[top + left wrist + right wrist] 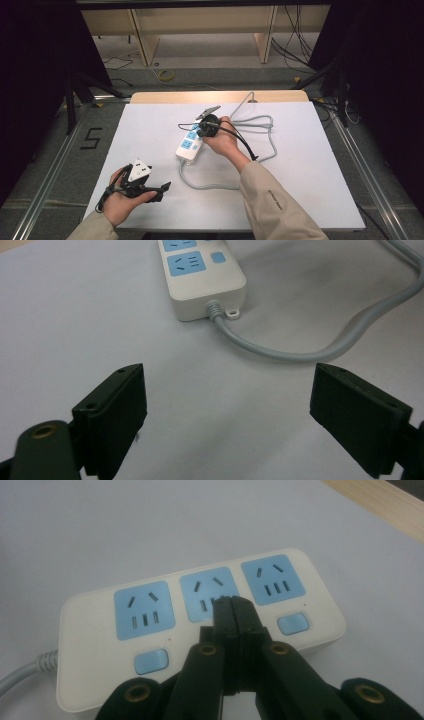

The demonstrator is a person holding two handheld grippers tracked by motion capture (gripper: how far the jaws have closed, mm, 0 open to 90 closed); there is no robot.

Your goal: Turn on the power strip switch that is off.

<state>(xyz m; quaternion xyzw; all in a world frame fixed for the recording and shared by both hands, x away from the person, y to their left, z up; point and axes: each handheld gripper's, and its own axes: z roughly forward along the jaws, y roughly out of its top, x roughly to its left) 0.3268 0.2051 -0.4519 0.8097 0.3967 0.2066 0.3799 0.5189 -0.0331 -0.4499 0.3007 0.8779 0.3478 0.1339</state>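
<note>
Lab-type recording setup, not a home.
White board tabletop [320, 190] on a metal-rail frame [367, 175], black curtains [30, 75] both sides, loose cables [295, 47] on grey floor past the far edge, bare wooden shelving [200, 22] behind, a "5" marker [91, 138] on the floor off the table's left edge.

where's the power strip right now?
In the high view the power strip lies mid-table on the white board, under the right hand-held gripper, with its grey cable looping toward the person.
</note>
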